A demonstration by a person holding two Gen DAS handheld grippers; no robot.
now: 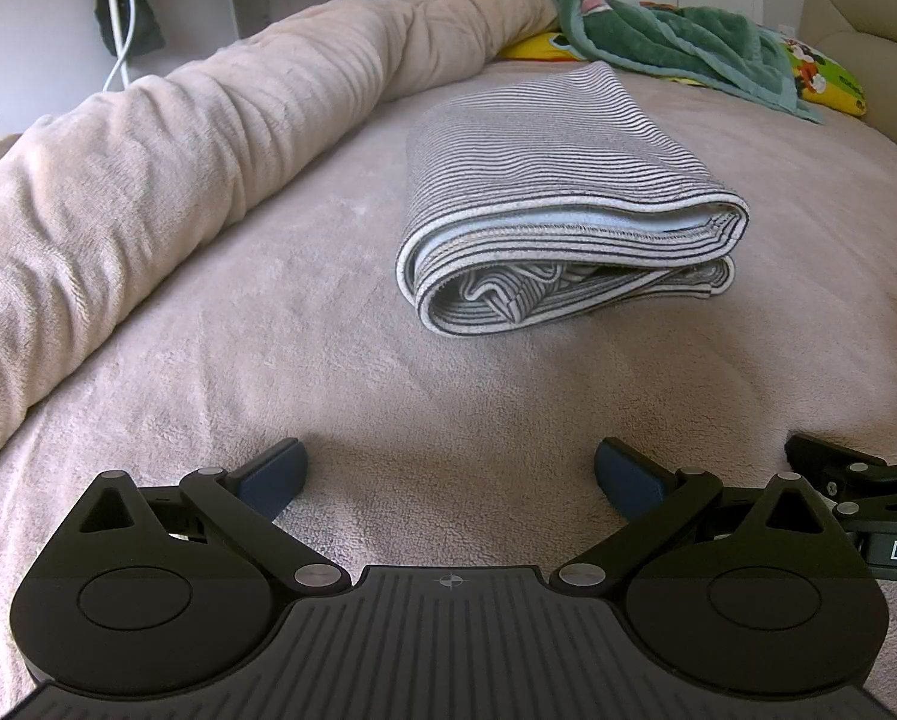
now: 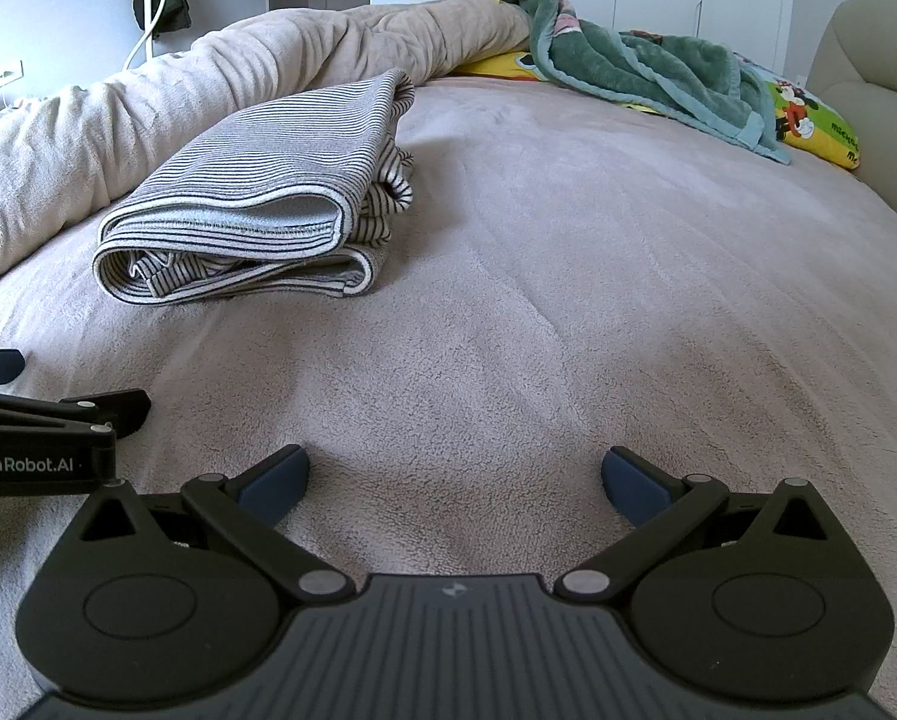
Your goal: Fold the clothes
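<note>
A black-and-white striped garment (image 1: 556, 180) lies folded in a thick bundle on the beige bed cover (image 1: 328, 372). In the right wrist view it (image 2: 268, 180) sits at the left, with loose striped cloth poking out at its right side. My left gripper (image 1: 448, 474) is open and empty, low over the cover, a short way in front of the bundle. My right gripper (image 2: 454, 480) is open and empty, to the right of the left one, pointing at bare cover. The left gripper shows at the left edge of the right wrist view (image 2: 58, 420).
A rolled beige duvet (image 1: 148, 168) runs along the left side. A green blanket (image 1: 658, 30) and a yellow cartoon pillow (image 1: 826, 78) lie at the head of the bed. A beige headboard (image 1: 868, 18) stands at the right. A white stand with a hanger (image 1: 118, 12) is at the back left.
</note>
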